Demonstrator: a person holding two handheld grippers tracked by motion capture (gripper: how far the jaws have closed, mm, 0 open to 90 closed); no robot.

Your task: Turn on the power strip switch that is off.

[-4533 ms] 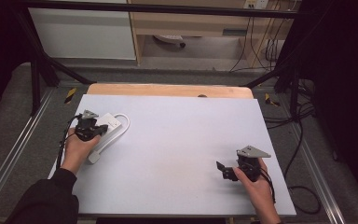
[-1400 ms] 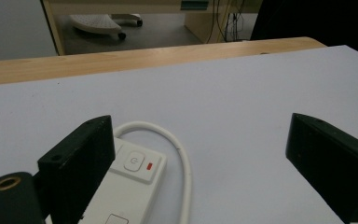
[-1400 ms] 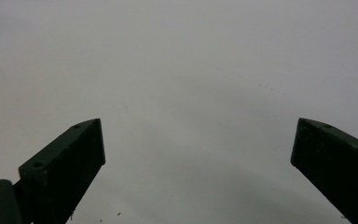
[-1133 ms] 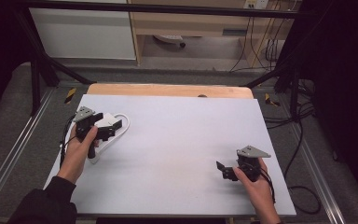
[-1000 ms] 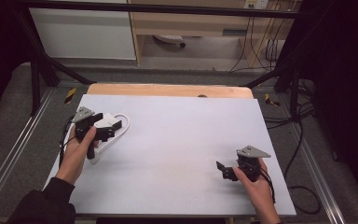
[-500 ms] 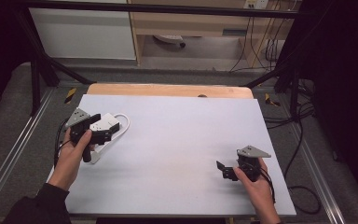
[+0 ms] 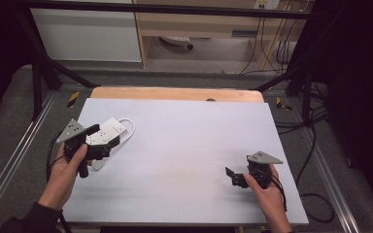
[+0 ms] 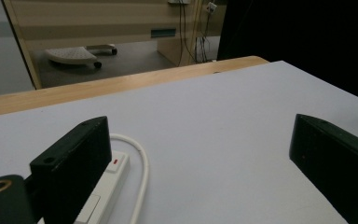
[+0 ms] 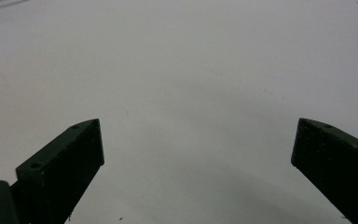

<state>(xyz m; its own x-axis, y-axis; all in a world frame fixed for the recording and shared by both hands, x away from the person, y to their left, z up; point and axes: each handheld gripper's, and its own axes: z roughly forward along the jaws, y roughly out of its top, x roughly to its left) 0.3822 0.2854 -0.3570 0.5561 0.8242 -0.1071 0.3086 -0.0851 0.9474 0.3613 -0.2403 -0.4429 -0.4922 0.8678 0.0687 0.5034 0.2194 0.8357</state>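
Observation:
A white power strip with a looped white cable lies at the left of the white table top. My left gripper is held over the strip's near end, jaws wide apart. In the left gripper view the power strip runs beside and partly behind the left jaw, and its cable curves past it; the left gripper is open with bare table between the jaws. My right gripper rests low at the near right, open. In its own view the right gripper has plain table between the jaws.
A wooden strip borders the table's far edge. Metal frame rails run along both sides. Beyond the table are a pale cabinet, a wheeled base and hanging cables. A black cable trails at the right.
My left gripper has drifted left and toward the person's side over the last second, still open. The power strip and the right gripper have stayed where they were.

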